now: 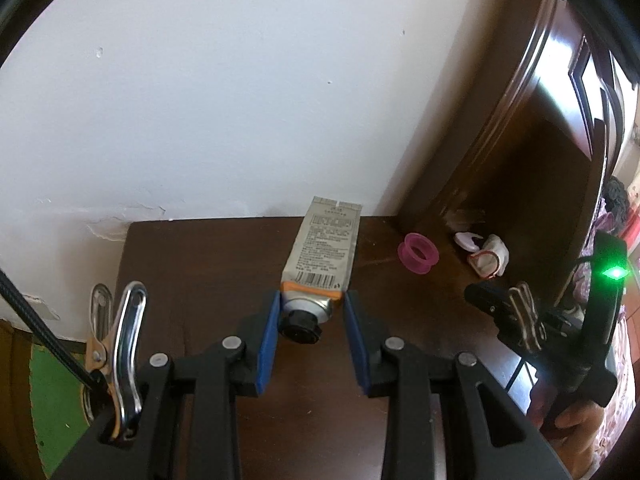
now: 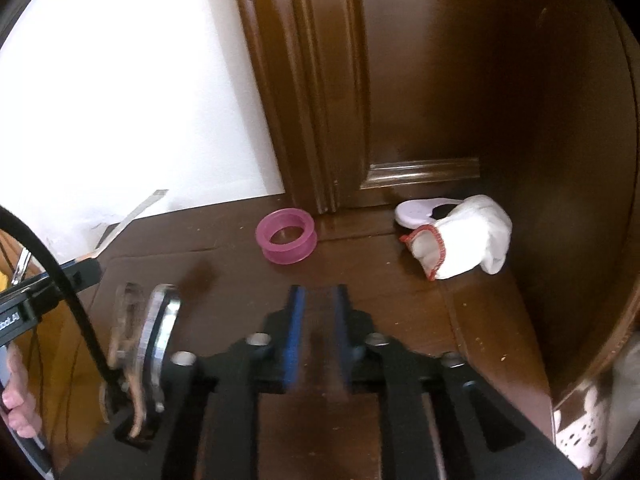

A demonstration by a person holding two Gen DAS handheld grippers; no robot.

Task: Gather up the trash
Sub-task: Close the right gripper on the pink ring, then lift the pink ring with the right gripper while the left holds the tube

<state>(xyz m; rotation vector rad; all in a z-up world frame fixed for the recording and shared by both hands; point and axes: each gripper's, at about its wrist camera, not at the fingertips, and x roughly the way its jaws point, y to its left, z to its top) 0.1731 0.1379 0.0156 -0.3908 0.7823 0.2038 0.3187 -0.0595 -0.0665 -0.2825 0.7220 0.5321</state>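
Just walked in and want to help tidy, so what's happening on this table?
A person with two handheld grippers is collecting trash from a dark wooden table. The left gripper holds a squeezed tube by its cap end. The right gripper holds nothing, its jaws narrowly apart, aimed toward a pink ring and a white cloth still lying on the table.

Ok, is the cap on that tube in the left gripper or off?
On. The tube has its black cap screwed onto the neck, pointing back between the left gripper's blue pads.
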